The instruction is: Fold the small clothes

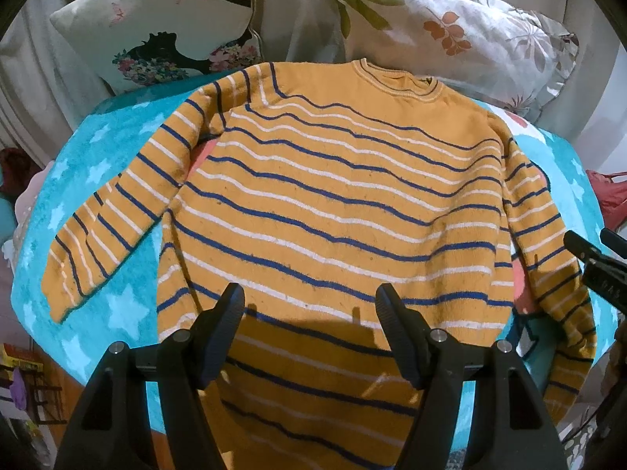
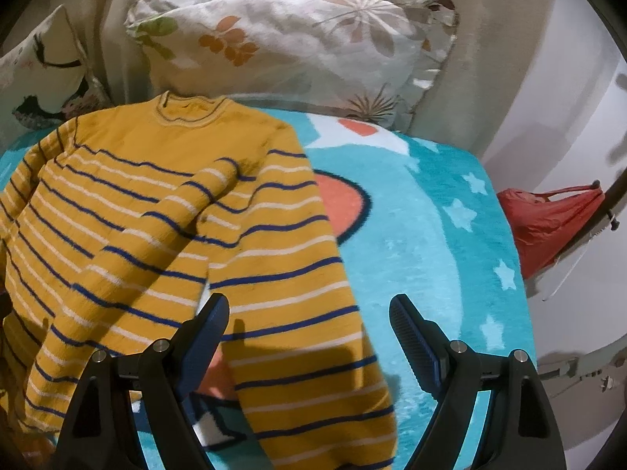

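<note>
A mustard sweater (image 1: pixel 333 196) with blue and white stripes lies face up on a turquoise star blanket (image 1: pixel 98 149), collar at the far end. Its left sleeve (image 1: pixel 109 227) spreads out to the side. Its right sleeve (image 1: pixel 548 235) runs down along the body. My left gripper (image 1: pixel 309 293) hovers open over the lower body, with nothing between its fingers. In the right wrist view the sweater (image 2: pixel 137 196) fills the left half. My right gripper (image 2: pixel 309 305) stands open above the right sleeve (image 2: pixel 298 266), holding nothing. Its dark tip (image 1: pixel 595 262) shows at the right edge of the left wrist view.
Two patterned pillows (image 1: pixel 450 27) (image 1: pixel 156 23) lean against the beige backrest behind the collar. The floral pillow (image 2: pixel 294 39) and bare blanket (image 2: pixel 431 235) lie right of the sleeve. A red bag (image 2: pixel 548 227) hangs past the blanket's right edge.
</note>
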### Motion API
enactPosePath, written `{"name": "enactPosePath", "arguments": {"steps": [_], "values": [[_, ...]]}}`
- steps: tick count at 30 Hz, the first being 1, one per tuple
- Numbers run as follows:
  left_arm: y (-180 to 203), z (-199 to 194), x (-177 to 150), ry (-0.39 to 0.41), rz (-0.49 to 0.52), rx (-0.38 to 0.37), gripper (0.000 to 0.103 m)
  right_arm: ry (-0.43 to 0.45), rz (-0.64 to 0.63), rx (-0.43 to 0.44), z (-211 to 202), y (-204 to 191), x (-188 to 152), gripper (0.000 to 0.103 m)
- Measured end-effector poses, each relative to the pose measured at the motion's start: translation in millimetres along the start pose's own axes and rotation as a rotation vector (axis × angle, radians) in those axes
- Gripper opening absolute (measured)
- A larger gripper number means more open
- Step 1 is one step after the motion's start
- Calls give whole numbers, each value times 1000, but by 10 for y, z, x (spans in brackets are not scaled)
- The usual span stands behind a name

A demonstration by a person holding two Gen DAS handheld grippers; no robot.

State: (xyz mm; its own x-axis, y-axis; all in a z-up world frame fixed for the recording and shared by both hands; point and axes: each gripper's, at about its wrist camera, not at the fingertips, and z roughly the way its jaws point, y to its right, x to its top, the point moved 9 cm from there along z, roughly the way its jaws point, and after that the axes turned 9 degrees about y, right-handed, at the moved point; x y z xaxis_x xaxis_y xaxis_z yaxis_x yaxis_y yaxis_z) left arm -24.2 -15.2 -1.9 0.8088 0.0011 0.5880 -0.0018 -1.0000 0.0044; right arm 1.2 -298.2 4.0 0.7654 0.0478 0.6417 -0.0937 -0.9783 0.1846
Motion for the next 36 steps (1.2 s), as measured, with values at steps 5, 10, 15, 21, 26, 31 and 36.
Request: {"name": "enactPosePath", "arguments": {"steps": [5, 10, 15, 21, 26, 31, 36], "values": [[-50, -6, 10, 7, -23, 6, 69, -38, 6, -36, 41, 186, -202, 87], [-106, 44, -31, -12, -54, -5, 69, -131, 92, -13, 127, 480, -663, 87], [3, 67, -46, -18, -43, -27, 69, -217, 195, 123, 193, 379, -989, 56], [49, 1, -12, 5, -32, -35, 69, -214, 222, 11, 146, 849, -963, 7], [-29, -18, -31, 3, -52, -28, 69, -189, 151, -263, 61, 1405, -819, 11], [-66, -7, -74, -8, -72, -21, 69, -75, 183, -116, -126, 1005, -537, 35], [-93, -32, -98, -2, -81, -19, 69, -118, 279, 408, -86, -79, -548, 40]]}}
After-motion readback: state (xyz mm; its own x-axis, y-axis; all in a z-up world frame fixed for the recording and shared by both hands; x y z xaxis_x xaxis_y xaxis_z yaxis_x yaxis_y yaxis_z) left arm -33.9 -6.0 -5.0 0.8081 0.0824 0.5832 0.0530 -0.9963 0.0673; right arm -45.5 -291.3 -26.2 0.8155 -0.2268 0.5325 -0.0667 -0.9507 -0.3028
